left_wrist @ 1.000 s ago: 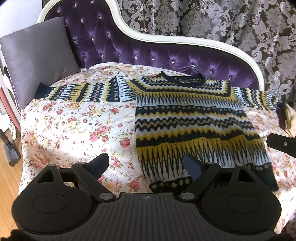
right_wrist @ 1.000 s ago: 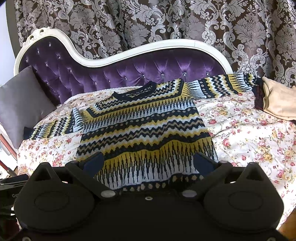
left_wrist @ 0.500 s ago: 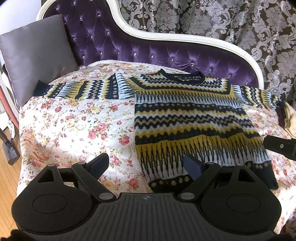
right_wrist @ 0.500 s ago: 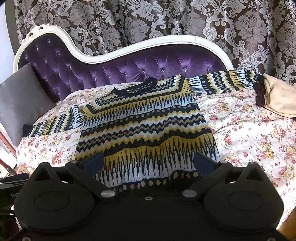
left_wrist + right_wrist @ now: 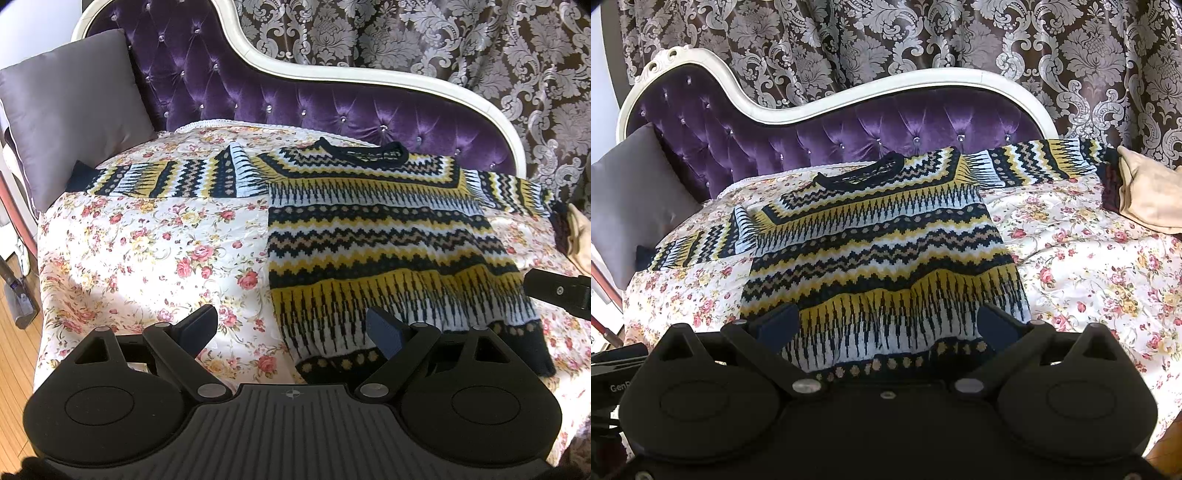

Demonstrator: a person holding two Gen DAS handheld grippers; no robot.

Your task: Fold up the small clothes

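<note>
One sweater (image 5: 388,236) lies flat on the floral bedspread (image 5: 155,251), filling the centre and right of the left wrist frame, neck towards the purple headboard (image 5: 295,99) at the top and both sleeves spread sideways. Compared with a second ago almost nothing differs — the view is framed a touch differently, the garment lies exactly as it did, and neither tool has closed in. To my eye that means folding has not begun; a sleeve or the hem looks like the first thing to take.

Two tools are in play. Left hand-held gripper (image 5: 291,328) hovers over the hem's left corner at the bottom of its frame, jaws wide apart, nothing between them. Right hand-held gripper (image 5: 886,325) hovers above the hem's middle, jaws likewise apart and empty — no pad touches the knit.

Counted: one sweater, one grey cushion (image 5: 74,107) upper left, one beige cloth (image 5: 1148,192) at the right edge, two sleeves
</note>
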